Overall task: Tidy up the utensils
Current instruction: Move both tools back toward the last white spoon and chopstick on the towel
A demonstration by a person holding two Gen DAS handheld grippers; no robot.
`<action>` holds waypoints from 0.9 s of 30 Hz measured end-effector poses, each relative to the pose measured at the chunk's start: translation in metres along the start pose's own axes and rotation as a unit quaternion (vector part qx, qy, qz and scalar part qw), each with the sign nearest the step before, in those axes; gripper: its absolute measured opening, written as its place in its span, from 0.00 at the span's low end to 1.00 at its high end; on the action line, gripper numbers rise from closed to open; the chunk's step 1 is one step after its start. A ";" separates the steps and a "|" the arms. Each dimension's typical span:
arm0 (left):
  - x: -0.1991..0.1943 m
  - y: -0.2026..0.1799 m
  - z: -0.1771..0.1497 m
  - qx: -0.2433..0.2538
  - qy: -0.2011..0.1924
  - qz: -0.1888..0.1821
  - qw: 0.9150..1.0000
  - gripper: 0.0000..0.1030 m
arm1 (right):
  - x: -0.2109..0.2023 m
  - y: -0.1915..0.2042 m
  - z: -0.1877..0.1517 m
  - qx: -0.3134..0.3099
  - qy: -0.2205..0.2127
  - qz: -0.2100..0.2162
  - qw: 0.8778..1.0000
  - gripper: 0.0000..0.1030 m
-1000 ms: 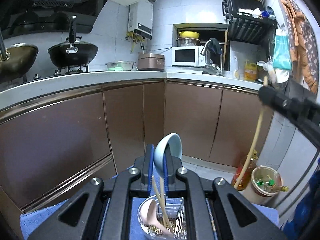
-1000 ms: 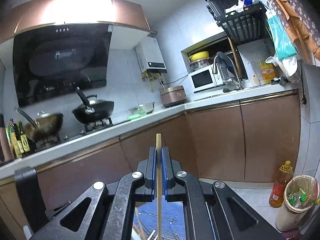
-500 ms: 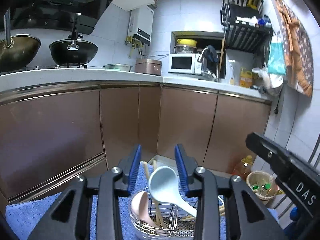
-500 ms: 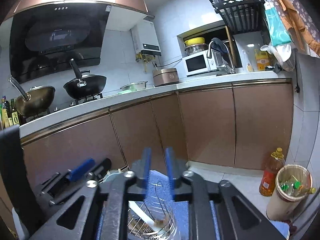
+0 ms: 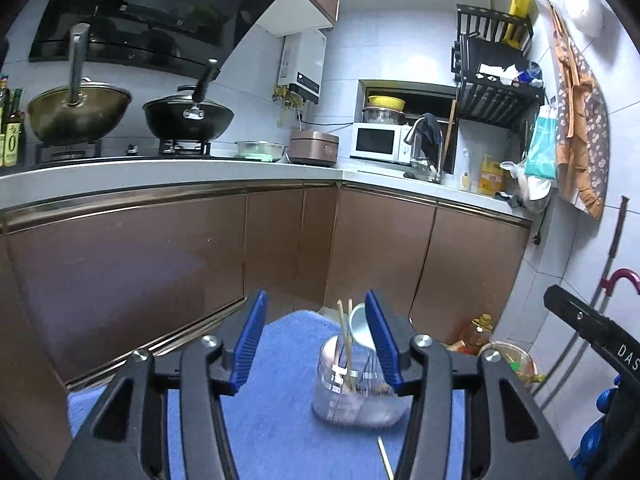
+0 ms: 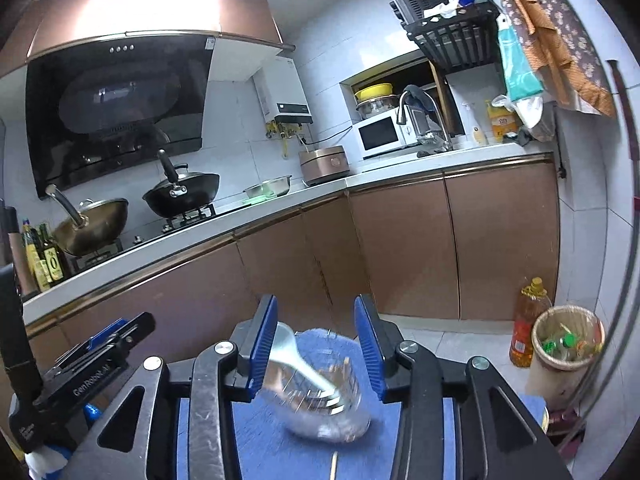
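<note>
A metal wire utensil holder stands on a blue mat. It holds a light blue spoon, wooden chopsticks and a pink spoon, mostly hidden. In the right wrist view the holder looks blurred, with the blue spoon leaning left. A loose chopstick lies on the mat in front of it, also in the right wrist view. My left gripper is open and empty, above and behind the holder. My right gripper is open and empty over the holder.
Brown cabinets under a white counter stand behind the mat. Two woks sit on the stove. On the floor at right are an oil bottle and a bin. The right gripper's body shows at the far right.
Both grippers opened. The left let go of the blue spoon and the right let go of a chopstick; both utensils now stand in the holder. Both grippers drew back.
</note>
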State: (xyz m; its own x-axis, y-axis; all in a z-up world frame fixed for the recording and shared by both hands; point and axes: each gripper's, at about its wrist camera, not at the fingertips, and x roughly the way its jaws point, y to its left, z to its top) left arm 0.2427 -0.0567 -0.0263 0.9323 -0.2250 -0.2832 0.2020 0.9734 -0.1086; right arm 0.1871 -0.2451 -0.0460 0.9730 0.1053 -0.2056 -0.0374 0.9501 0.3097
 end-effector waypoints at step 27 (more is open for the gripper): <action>-0.152 0.014 -0.070 0.031 0.049 0.011 0.998 0.49 | -0.114 0.024 -0.072 0.011 0.080 -0.005 0.997 0.46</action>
State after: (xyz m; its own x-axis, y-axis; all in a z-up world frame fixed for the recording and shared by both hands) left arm 0.0829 -0.0117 -0.0512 0.9031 -0.2043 -0.3777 0.2029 0.9782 -0.0440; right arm 0.0591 -0.2133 -0.0819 0.9244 0.1426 -0.3538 -0.0205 0.9447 0.3272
